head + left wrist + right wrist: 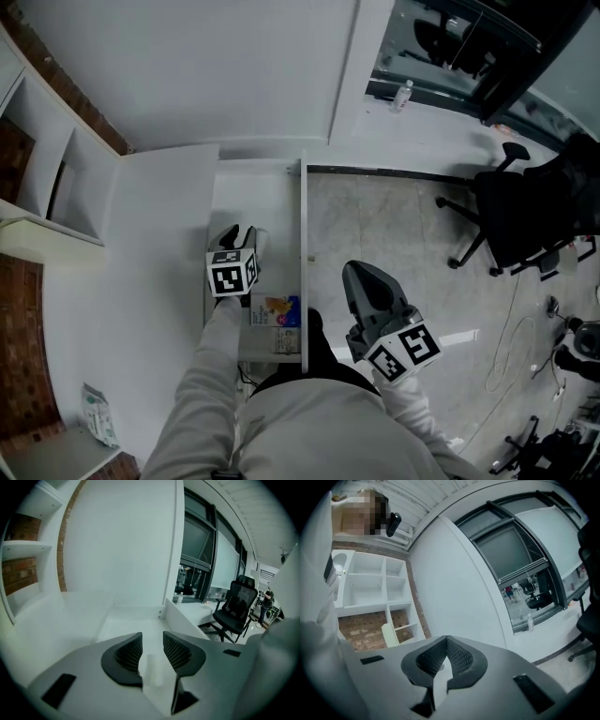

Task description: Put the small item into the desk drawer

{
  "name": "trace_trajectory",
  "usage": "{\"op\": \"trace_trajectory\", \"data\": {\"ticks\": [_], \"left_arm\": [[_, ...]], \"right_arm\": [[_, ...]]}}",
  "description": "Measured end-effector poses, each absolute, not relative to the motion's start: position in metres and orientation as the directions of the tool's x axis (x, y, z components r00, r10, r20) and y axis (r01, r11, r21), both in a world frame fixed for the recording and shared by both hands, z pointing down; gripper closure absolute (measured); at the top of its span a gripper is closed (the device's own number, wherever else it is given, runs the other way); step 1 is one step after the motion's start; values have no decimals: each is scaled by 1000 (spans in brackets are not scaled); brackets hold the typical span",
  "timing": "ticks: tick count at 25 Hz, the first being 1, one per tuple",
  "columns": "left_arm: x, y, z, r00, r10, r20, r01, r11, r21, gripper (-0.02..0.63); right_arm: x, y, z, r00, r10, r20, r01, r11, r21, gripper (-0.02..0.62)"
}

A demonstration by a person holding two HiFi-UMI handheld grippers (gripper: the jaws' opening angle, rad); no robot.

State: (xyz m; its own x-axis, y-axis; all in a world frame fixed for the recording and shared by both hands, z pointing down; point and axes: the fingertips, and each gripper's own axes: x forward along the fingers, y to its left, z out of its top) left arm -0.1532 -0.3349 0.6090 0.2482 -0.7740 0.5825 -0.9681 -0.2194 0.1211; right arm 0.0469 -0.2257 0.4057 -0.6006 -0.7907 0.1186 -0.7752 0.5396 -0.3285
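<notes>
Head view: looks steeply down on a white desk [141, 281] and its open drawer [303, 239]. Shows the small item [275, 310], a printed packet, lying inside the drawer by its right-hand wall, at the end nearest the person. Finds the left gripper [236, 236] above the drawer, just beside the item, jaws spread and empty. Catches the right gripper [367, 286] over the floor [394, 225] past that wall, jaws pressed together on nothing. Takes in a black office chair [511, 220] well off to the right.
</notes>
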Motion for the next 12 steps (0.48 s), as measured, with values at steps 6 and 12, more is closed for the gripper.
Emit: {"op": "trace_trajectory", "data": {"ticks": [6,12], "left_arm": [[-159,-327,554,277,-842,463,-960,-231,155,493],[-158,-313,506,301,-878,371,-954,-281,108,517]], "right_arm": [[36,-223,398,-608,-788,97,-769,554,-318,568],[28,-220,391,-614,-785,79,-764,567,-309,568]]}}
